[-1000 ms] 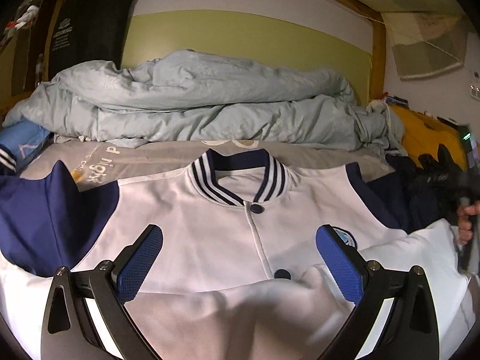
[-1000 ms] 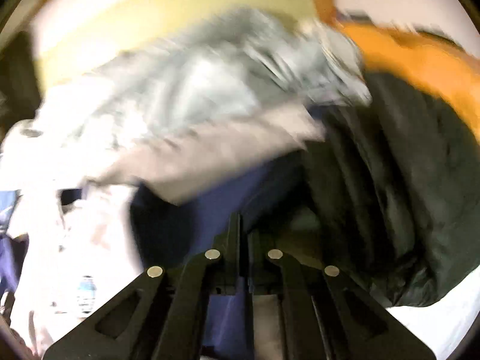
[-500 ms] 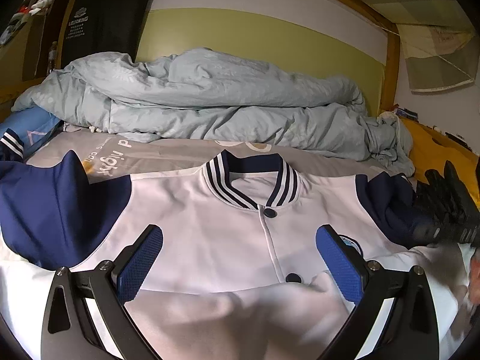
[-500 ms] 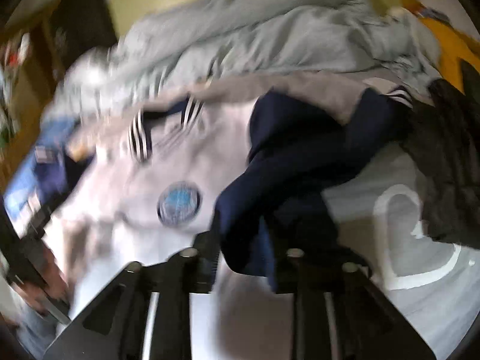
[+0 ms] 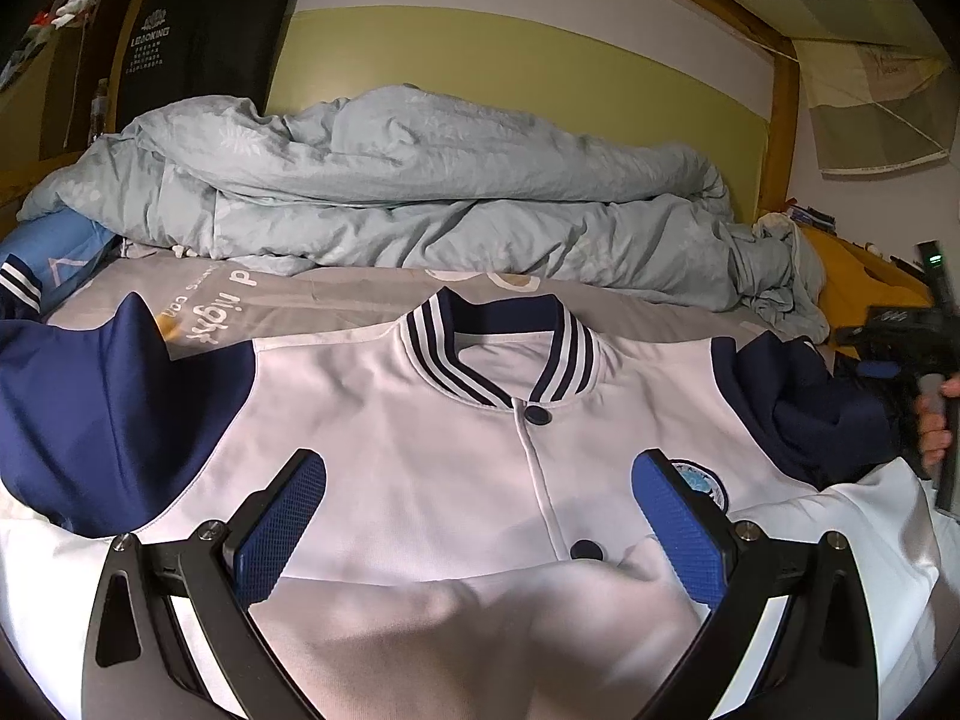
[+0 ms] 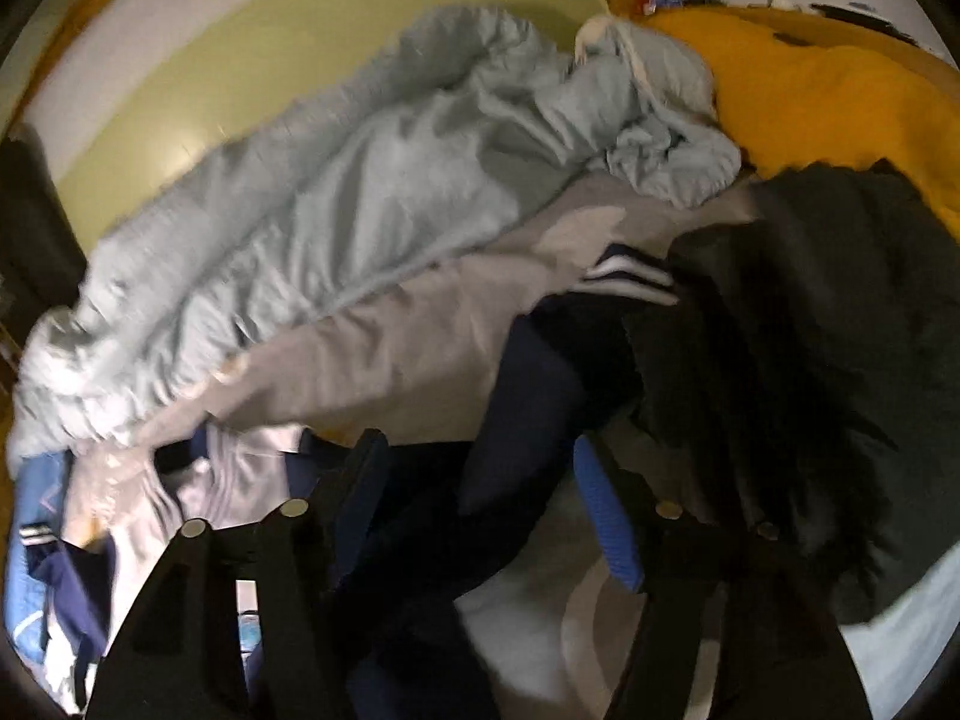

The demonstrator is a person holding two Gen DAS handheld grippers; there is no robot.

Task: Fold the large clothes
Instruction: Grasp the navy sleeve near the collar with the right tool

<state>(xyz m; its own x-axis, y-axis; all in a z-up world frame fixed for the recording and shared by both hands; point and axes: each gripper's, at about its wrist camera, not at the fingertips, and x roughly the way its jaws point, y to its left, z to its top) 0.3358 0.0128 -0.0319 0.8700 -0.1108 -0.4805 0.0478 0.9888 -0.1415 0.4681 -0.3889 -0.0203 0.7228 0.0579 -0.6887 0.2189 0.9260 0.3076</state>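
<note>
Left wrist view looks over a white varsity jacket (image 5: 420,468) lying front-up on the grey bedsheet (image 5: 336,294), its striped navy collar (image 5: 498,348) toward the far side and its navy buttons closed down the middle. My left gripper (image 5: 480,528) hovers low over the chest with its jaws spread wide, the blue pads (image 5: 282,522) clear of the cloth and holding nothing. A fold of white fabric, the jacket's lower part, lies bunched between and under the fingers close to the camera. One navy sleeve (image 5: 108,414) spreads out flat to the left of that picture; the round chest badge (image 5: 702,480) peeks out beside the other pad. Behind the jacket a pale blue duvet (image 5: 420,192) is heaped along the green headboard (image 5: 540,72).

At the right edge of the same view my right gripper (image 5: 900,354) shows beside the other navy sleeve (image 5: 822,414), with my right hand (image 5: 936,420) around its handle. In the right wrist view, which is blurred, my right gripper (image 6: 474,504) has its jaws parted, and the dark navy sleeve (image 6: 516,420) lies draped between and across them; whether the pads touch it I cannot tell. Its striped cuff (image 6: 630,276) rests against a black garment (image 6: 810,330), and an orange blanket (image 6: 828,102) lies beyond that.
</note>
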